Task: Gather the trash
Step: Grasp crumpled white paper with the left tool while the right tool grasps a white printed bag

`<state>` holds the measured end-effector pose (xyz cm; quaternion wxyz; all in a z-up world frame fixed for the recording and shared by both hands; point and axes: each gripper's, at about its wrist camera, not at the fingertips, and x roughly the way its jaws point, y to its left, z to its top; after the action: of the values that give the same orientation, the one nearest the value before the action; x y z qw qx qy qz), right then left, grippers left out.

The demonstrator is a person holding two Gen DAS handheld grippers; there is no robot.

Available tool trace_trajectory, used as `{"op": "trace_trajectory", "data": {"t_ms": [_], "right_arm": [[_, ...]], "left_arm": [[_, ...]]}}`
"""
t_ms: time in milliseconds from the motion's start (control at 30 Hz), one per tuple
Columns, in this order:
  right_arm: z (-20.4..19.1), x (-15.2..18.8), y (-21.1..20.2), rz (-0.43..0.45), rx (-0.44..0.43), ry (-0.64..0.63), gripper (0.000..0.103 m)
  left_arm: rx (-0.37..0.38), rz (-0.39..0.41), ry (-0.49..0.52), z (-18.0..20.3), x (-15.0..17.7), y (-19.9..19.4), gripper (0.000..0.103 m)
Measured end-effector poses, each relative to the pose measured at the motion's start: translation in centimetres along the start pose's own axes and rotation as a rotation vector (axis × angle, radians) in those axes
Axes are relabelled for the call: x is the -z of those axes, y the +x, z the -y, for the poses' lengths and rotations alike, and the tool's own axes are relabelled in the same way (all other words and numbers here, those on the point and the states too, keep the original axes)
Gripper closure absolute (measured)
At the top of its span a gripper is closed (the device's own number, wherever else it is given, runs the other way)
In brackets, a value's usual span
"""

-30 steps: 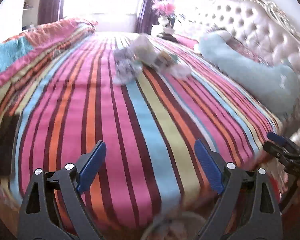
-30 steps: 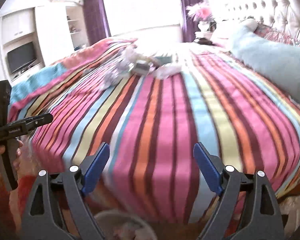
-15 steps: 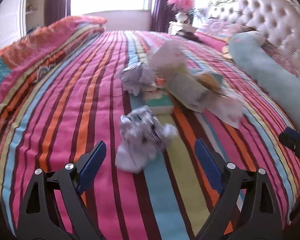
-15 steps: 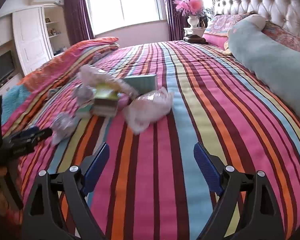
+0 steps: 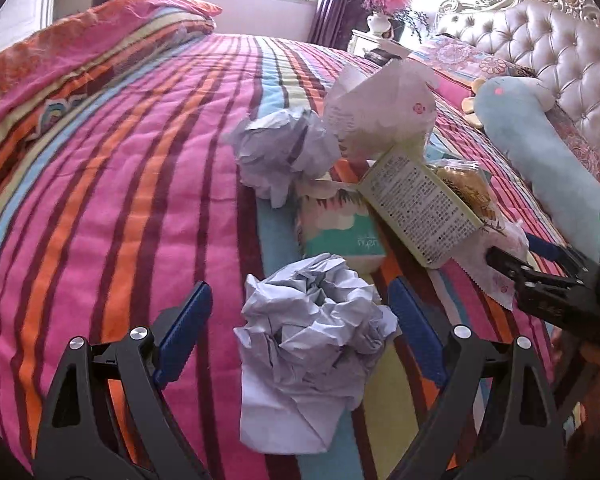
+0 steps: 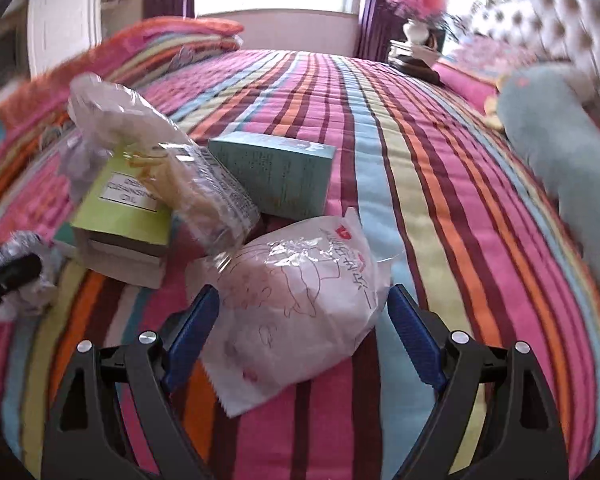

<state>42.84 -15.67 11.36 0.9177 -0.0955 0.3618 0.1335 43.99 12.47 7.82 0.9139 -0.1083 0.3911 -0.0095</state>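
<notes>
On the striped bed (image 5: 148, 184), left tongs (image 5: 300, 320) spread wide, gripping nothing, blue pads flanking a crumpled paper ball (image 5: 312, 344) without visibly touching it. At 12 o'clock from that ball, a teal box (image 5: 340, 232); beyond it, a 2nd paper wad (image 5: 280, 152) beside a white paper bag (image 5: 380, 112). At 1 o'clock, a printed yellow-green carton (image 5: 420, 208) leaning across the pile. At 3 o'clock, right tongs (image 5: 532, 256) reaching onto a white wrapper (image 5: 496, 280).

In the right wrist view, right tongs (image 6: 300, 320) likewise wide apart and empty, straddling a white plastic bag (image 6: 300, 304). At 10 o'clock, a clear wrapper (image 6: 204, 196) draped over a green box (image 6: 120, 220); at 12 o'clock, a turquoise box (image 6: 272, 172). At 2 o'clock, well apart, a pale blue plush bolster (image 6: 572, 168).
</notes>
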Motion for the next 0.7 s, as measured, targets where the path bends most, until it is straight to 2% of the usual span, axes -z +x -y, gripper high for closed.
{"op": "trace_trajectory", "data": {"t_ms": [100, 300, 333, 367, 400, 433, 533, 700], "right_arm": [[0.5, -0.8, 1.1, -0.012, -0.033, -0.008, 0.013], [1.6, -1.7, 3.2, -0.061, -0.079, 0.048, 0.013], [1.6, -1.7, 3.9, -0.093, -0.092, 0.054, 0.013], [1.8, -1.7, 4.4, -0.113, -0.1, 0.065, 0.013], [1.9, -1.8, 4.3, -0.108, -0.108, 0.074, 0.018], [2.0, -1.8, 4.2, -0.1, -0.106, 0.083, 0.026], [2.3, -1.4, 3.3, -0.087, -0.094, 0.117, 0.034], [2.4, 0.9, 0.9, -0.091, -0.091, 0.131, 0.034]], "left_arm": [[0.005, -0.003, 0.01, 0.4, -0.5, 0.7, 0.016], [0.014, -0.054, 0.025, 0.9, -0.6, 2.6, 0.016], [0.01, -0.061, 0.029, 0.9, -0.6, 2.9, 0.017], [0.009, -0.056, 0.031, 1.0, -0.6, 2.8, 0.025], [0.02, -0.051, 0.032, 0.9, -0.7, 2.7, 0.039], [0.037, -0.047, 0.029, 0.9, -0.6, 2.6, 0.043], [0.081, -0.038, -0.003, 0.2, -0.4, 2.2, 0.044], [0.109, -0.021, -0.024, -0.5, 1.0, 0.2, 0.044]]}}
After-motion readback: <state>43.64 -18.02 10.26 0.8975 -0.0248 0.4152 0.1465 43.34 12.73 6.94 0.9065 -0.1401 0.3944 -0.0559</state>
